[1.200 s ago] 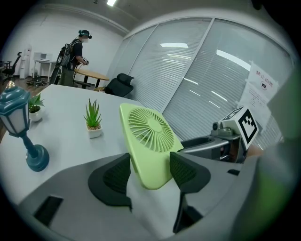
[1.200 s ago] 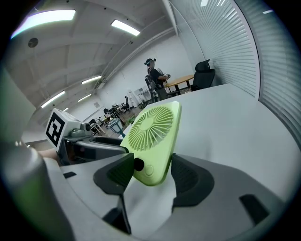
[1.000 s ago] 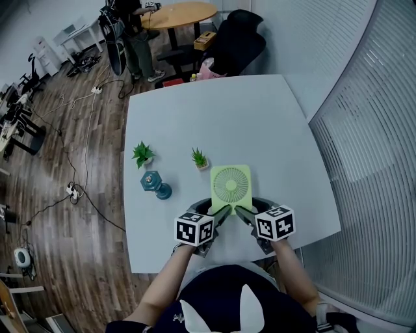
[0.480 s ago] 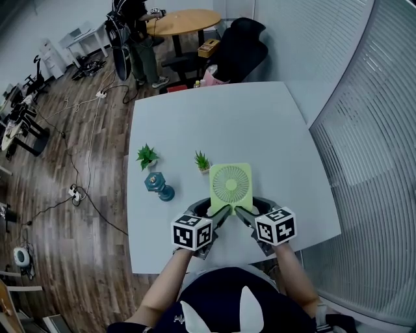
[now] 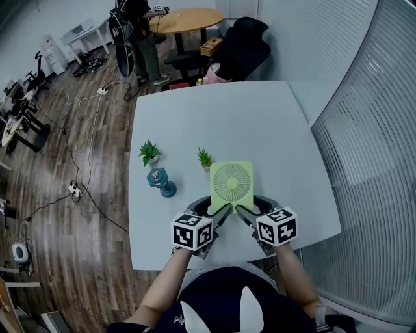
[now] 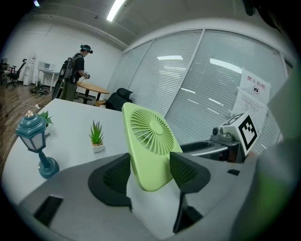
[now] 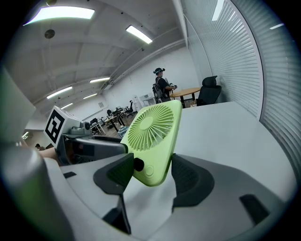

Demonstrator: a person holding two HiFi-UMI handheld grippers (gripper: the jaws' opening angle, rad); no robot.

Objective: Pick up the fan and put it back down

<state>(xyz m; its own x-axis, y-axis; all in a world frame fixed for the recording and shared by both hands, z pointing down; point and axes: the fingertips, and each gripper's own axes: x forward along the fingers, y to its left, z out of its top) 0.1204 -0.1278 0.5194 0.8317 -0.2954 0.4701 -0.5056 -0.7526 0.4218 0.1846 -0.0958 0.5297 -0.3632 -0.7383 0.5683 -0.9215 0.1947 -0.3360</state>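
Observation:
A flat light-green square fan [image 5: 231,185] is held tilted above the near edge of the white table [image 5: 260,110]. My left gripper [image 5: 220,214] is shut on its near left corner and my right gripper [image 5: 243,214] on its near right corner. In the left gripper view the fan [image 6: 148,136] rises between the dark pads of the left gripper [image 6: 148,175], with its grille facing right. In the right gripper view the fan [image 7: 153,129] stands between the pads of the right gripper [image 7: 151,173], and one pad sits against its black knob.
Two small potted plants [image 5: 149,153] [image 5: 205,157] and a blue lantern ornament [image 5: 160,182] stand on the table left of the fan. Window blinds [image 5: 377,130] run along the right. Beyond the table are a black chair [image 5: 244,39], a round wooden table [image 5: 188,18] and a standing person [image 5: 140,32].
Both grippers have raised the fan a little higher off the table. Their hold on its two near corners is unchanged.

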